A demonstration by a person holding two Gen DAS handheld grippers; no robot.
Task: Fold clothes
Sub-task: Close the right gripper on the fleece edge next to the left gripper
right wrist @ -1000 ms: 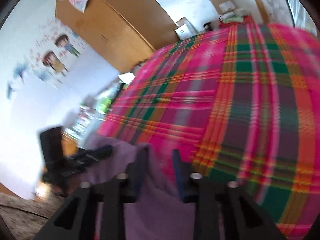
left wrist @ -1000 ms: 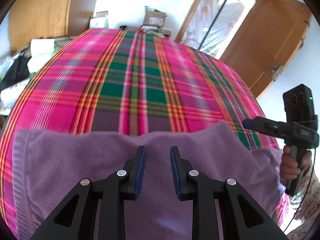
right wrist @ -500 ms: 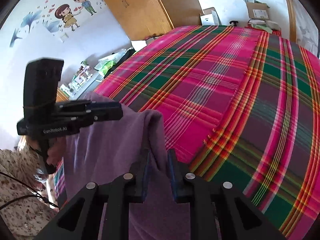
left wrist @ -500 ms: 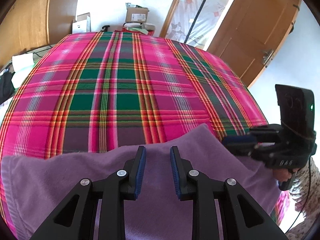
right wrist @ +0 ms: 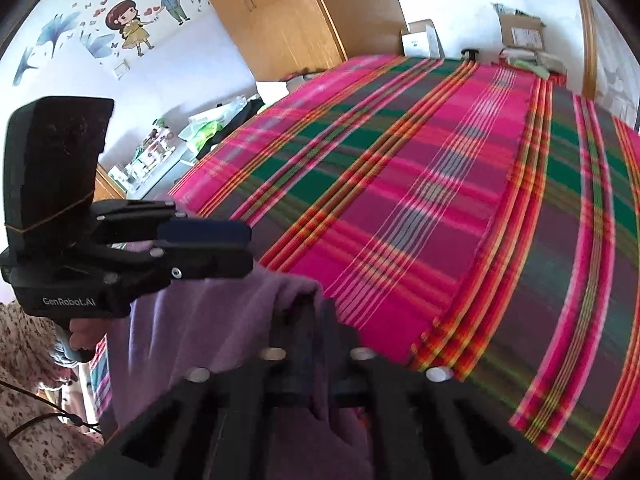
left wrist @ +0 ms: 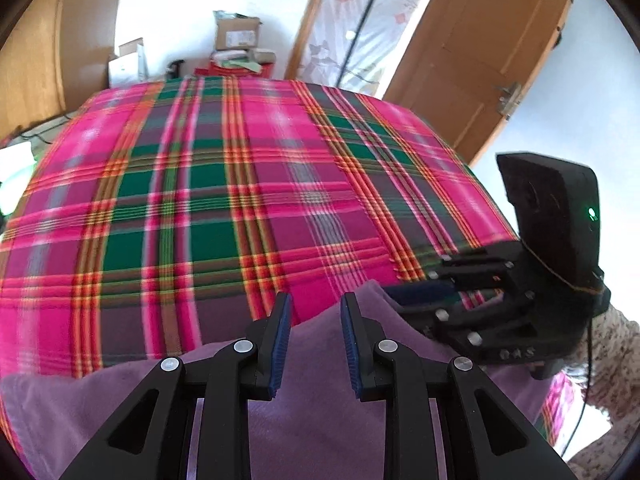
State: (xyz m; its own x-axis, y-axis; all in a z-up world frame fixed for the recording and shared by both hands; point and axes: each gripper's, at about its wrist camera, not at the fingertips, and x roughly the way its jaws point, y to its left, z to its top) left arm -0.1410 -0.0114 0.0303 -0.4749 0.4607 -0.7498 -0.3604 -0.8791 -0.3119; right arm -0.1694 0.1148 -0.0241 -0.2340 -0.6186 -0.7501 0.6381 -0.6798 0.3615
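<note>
Purple fleece, soft and slightly fuzzy, fills the lower part of the left wrist view: the garment lies under and ahead of the left gripper, its far edge rising in a rounded hump just beyond the fingertips. The left jaws stand spread, with the ribbed blue pads facing each other across a gap and nothing between them; cloth shows only below. Ahead of the tool stretches the plaid bedspread, a flat woven sheet of pink, green and orange bands. To the tool's right the right gripper lies nearly level, its blue-padded tips at the garment's raised edge, its blocky black body topped by a camera housing with a green light. A wooden door and cardboard boxes stand beyond the bed's far end.

From the right wrist view, the right gripper is blurred, yet its two fingers sit pressed close with a fold of the purple garment pinched up between them; the cloth peaks at the tips and drapes down toward the tool's left. There the left gripper points across, level, just above the fleece, held by a hand near a floral sleeve. The bedspread runs ahead and to the right in long stripes. A wooden wardrobe and cartoon wall stickers back the scene.
</note>
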